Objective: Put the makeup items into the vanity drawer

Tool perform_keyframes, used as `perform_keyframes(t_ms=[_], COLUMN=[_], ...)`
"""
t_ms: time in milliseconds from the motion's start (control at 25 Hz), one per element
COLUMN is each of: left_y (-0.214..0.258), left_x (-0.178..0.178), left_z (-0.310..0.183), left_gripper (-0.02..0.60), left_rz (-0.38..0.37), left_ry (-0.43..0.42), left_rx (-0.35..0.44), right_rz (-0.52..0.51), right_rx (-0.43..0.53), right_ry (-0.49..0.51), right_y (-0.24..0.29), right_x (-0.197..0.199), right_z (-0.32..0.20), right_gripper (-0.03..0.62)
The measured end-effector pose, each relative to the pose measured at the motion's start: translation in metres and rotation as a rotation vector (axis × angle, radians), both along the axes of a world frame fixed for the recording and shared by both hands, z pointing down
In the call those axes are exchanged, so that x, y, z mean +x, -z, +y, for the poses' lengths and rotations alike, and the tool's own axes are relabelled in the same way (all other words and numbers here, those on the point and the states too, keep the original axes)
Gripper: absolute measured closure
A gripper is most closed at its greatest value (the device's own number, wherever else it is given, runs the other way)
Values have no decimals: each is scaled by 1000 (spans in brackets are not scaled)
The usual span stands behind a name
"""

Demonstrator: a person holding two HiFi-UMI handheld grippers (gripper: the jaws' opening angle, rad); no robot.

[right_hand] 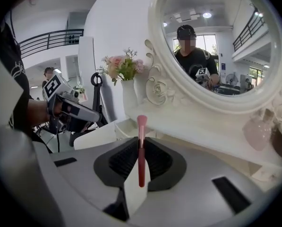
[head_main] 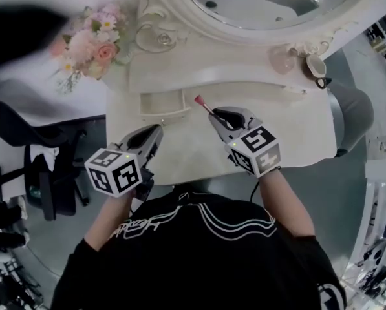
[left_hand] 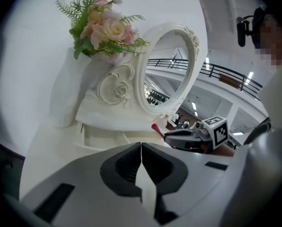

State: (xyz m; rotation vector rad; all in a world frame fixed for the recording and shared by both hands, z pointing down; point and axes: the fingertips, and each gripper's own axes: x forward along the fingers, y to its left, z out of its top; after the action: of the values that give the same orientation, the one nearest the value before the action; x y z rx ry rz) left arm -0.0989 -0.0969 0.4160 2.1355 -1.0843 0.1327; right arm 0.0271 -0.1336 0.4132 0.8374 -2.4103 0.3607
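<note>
**Brush tip just right of the open drawer**

Nearest the person, the left tool [head_main: 152, 136] hangs over the front edge of the counter [head_main: 289, 128]. Its jaws are pressed together with nothing between them. Beside it, a little farther in, the right tool [head_main: 218, 117] pinches a slim red brush [head_main: 202, 104] by the handle, and the pads are closed firmly on the shaft. In the right gripper view the handle runs straight up the line of the jaws, with the pink head sticking out past the tips.

The coming move turns on how that brush lies against the drawer [head_main: 161, 114]. The drawer stands pulled out of the raised back section of the counter, and as far as the head view shows it looks empty. From the head view the brush's long axis slants ahead and to the person's left, so the head already points toward the drawer's right end. The tip sits just beside that end but is not yet over the opening.

The left tool's tips are just in front of the drawer too. Still, the right tool has the brush, so the drop is its job — likely a short carry leftward across the drawer's right wall before letting go.

Farther back stand the oval mirror [head_main: 257, 24] and, off to the left, a bunch of flowers [head_main: 89, 47] — both well clear of that path.
</note>
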Motion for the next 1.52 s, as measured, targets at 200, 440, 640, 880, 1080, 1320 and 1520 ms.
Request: perform_keyframes(t_ms=[200,440,640,880,1080,1320,1520], left_y=[-2,0,3,-3,-8,-13,-14], left_x=[-29,-61,-81,-99,-108,-116,-120], left_z=[-7,-10,-11,-10,-8,-8,-11], left_gripper=[557,557,557,557,557,557,557], left_rz=[6,27,32,35,27,25,22], left_ry=[36,93,122,154,164,175,181], left_rx=[7,21,29,13,3,-2,-3], right_rz=[41,87,111,175,236,271,292], right_rx=[28,28,10,-4,-6,-32,-41], right_ry=[73,155,213,280,330,374,398], right_y=[-2,-9,-20,-41,-59,-75,-80], right_x=[-40,-78,-104,-125,-136,-147,-150], right_z=[-14,-18,-24,-30,-35,-36,-37], right_gripper=[531,531,531,531,531,531,531])
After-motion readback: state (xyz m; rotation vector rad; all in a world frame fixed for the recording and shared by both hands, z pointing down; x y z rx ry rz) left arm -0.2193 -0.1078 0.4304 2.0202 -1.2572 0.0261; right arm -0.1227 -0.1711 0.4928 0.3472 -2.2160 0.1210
